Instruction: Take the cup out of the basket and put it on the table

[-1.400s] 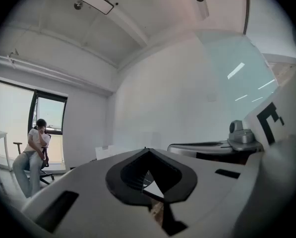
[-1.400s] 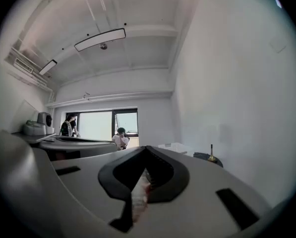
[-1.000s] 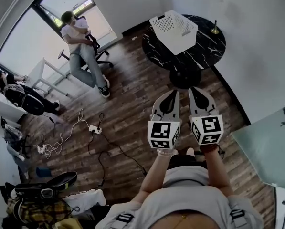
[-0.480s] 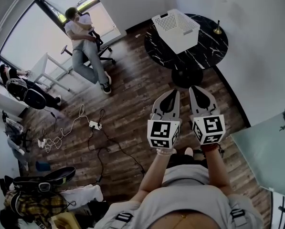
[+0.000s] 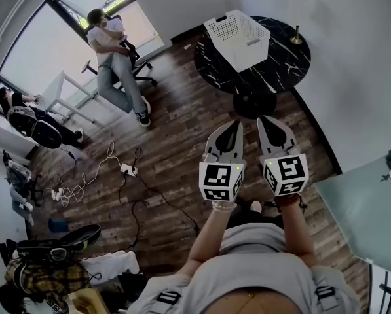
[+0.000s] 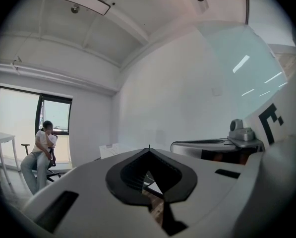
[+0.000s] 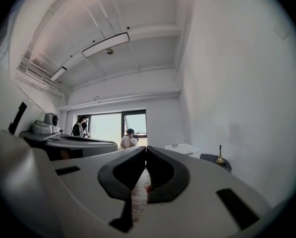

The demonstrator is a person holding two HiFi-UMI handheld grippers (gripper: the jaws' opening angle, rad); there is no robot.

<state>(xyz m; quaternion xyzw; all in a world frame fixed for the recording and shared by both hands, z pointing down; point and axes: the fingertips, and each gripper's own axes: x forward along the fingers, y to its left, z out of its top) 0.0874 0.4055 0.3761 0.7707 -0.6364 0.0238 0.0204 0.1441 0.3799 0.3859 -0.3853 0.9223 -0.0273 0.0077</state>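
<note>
A white slatted basket (image 5: 238, 39) stands on a round black marble table (image 5: 274, 70) across the wooden floor from me. No cup shows in any view; the basket's inside is hidden from here. My left gripper (image 5: 234, 123) and right gripper (image 5: 264, 119) are held side by side, level, pointing toward the table and well short of it. Both have their jaws closed together with nothing between them. In the left gripper view the basket (image 6: 109, 150) sits small beyond the closed left gripper (image 6: 148, 150). The right gripper view shows the basket (image 7: 183, 148) past the closed right gripper (image 7: 146, 148).
A small brass stand (image 5: 295, 38) sits on the table's far edge. A person sits on an office chair (image 5: 110, 48) by the window, near a white desk (image 5: 67, 91). Cables and a power strip (image 5: 128, 170) lie on the floor. A glass-topped surface (image 5: 362, 208) is at my right.
Both grippers have edged a little forward toward the table, still shut. The basket stays where it was on the table.
</note>
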